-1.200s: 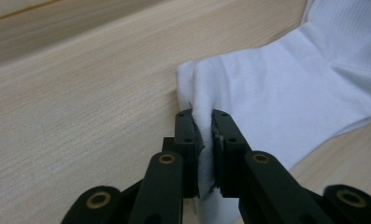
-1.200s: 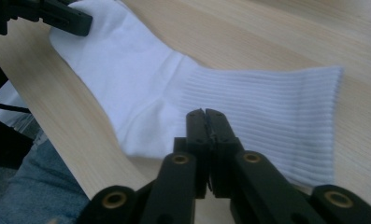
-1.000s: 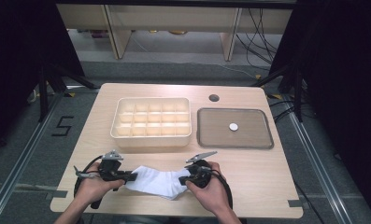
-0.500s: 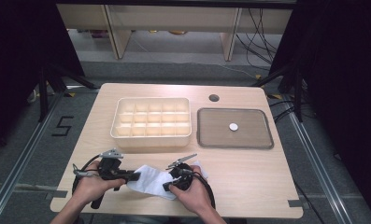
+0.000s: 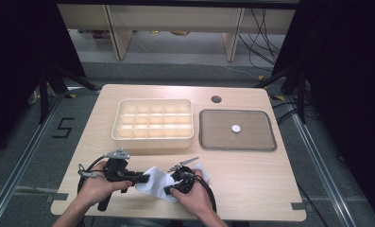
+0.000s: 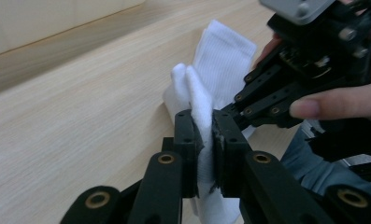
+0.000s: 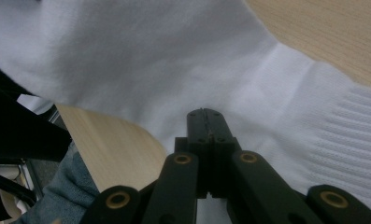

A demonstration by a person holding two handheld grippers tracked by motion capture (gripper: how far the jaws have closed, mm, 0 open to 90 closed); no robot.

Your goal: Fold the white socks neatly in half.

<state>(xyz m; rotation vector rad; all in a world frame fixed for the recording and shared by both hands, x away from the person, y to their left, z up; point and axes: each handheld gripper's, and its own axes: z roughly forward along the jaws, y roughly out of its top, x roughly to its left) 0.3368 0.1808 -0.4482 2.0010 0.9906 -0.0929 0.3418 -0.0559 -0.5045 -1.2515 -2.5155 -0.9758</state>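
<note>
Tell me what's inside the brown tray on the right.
The flat brown rectangular tray holds one small white round disc, lying near its middle. Nothing covers its floor, so no part is hidden.

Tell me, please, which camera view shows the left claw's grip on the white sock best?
The left gripper view: the left claw has both jaws pressed on a fold of the white sock. The high view shows the sock between both hands, the pinch too small to judge. The right gripper view shows sock fabric close up.
</note>
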